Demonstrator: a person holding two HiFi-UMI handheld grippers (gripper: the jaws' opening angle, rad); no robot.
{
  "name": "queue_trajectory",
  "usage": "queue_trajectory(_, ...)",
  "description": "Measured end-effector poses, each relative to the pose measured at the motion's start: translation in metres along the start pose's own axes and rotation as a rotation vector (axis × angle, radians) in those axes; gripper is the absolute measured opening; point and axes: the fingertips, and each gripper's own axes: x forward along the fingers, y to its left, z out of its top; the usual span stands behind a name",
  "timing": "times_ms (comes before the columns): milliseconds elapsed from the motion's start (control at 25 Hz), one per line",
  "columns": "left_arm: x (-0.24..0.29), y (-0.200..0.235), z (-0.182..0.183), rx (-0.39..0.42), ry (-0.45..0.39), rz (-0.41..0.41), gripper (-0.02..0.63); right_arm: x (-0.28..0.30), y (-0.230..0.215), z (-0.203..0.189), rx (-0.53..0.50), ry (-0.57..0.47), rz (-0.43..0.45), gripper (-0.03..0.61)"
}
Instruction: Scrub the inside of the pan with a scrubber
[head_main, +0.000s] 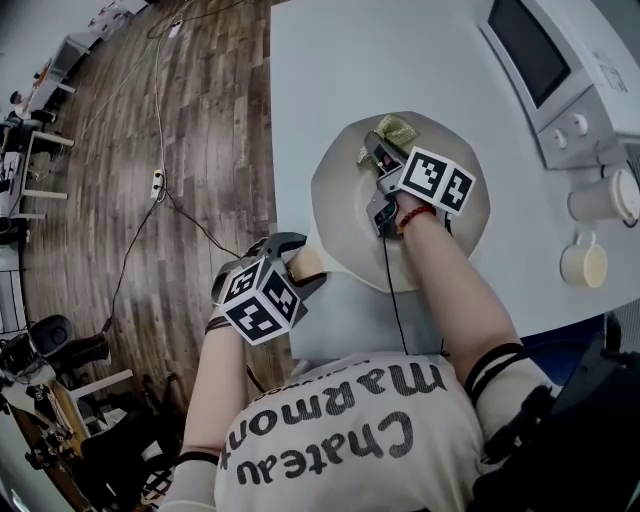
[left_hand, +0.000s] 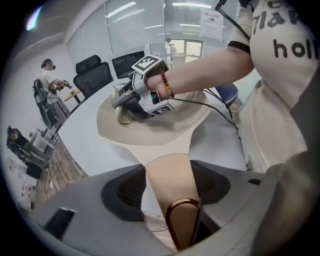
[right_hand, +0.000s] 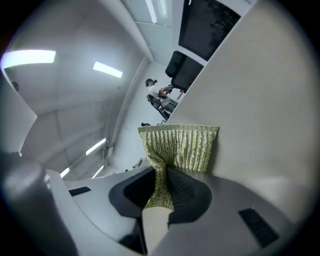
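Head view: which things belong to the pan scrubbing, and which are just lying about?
In use:
pan
scrubber
left hand-held gripper on the pan handle
right hand-held gripper holding the scrubber

Lying about:
microwave
cream cup
white cup

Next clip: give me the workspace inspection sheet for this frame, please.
Surface: white table.
Job's things: beige pan on the table; green-gold scrubber against its inside, near the far edge.
Clutter: microwave and two cups on the table's right.
Grippers: left hand-held gripper shut on the pan handle; right hand-held gripper shut on the scrubber.
Cables: gripper cable along the right forearm; floor cable to a power strip.
Surroundings: wood floor, office chairs, a person.
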Motion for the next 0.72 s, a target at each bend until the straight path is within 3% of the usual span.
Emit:
queue_trajectory(360, 0.004, 0.0, 0.002, -0.006, -0.001, -0.002, 0.275, -0.032, -0.035, 0.038, 0.196, -0.183, -0.152, 0.069)
queue_trajectory(720, 0.006, -0.001, 0.004, -0.027, -0.006, -0.014, 0.273, -0.067, -0.059, 0.051, 0.486, -0.35, -0.165, 0.069)
